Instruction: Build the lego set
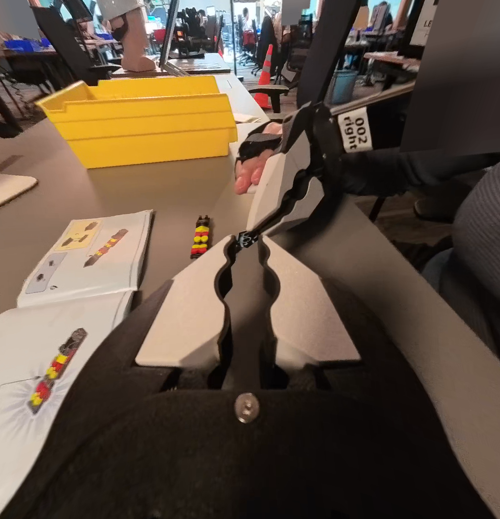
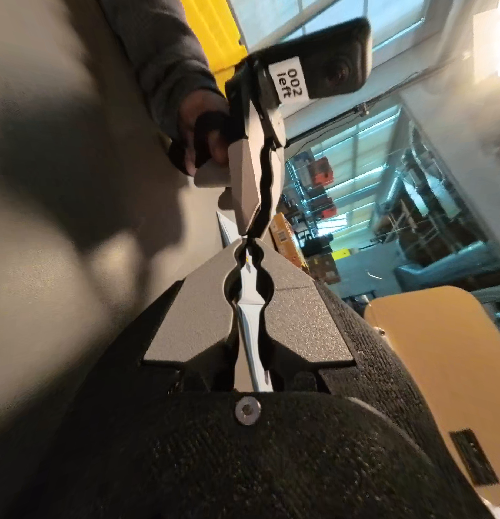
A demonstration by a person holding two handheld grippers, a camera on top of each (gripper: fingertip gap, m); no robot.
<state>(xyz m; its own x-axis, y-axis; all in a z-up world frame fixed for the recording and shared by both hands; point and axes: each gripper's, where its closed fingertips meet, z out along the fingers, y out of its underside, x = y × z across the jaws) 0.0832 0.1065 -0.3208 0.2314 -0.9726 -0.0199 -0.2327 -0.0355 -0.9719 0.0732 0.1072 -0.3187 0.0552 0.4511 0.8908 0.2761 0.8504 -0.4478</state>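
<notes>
A small black lego piece with pale markings (image 1: 245,241) sits between the tips of my left gripper (image 1: 246,238), which is shut on it above the table. My right gripper (image 1: 256,229) comes in from the upper right, and its nearly closed tips meet the same piece. In the right wrist view, my right gripper (image 2: 247,245) and the left gripper (image 2: 250,233) touch tip to tip, and the piece is mostly hidden there. A built strip of black, yellow and red bricks (image 1: 201,238) lies flat on the table just left of the grippers.
An open instruction booklet (image 1: 88,258) lies at the left. Stacked yellow bins (image 1: 147,120) stand behind it. A white pad (image 1: 7,188) is at the far left. The table edge (image 1: 383,252) runs down the right, with a person's leg beyond it. My left and right fingertips are right by each other.
</notes>
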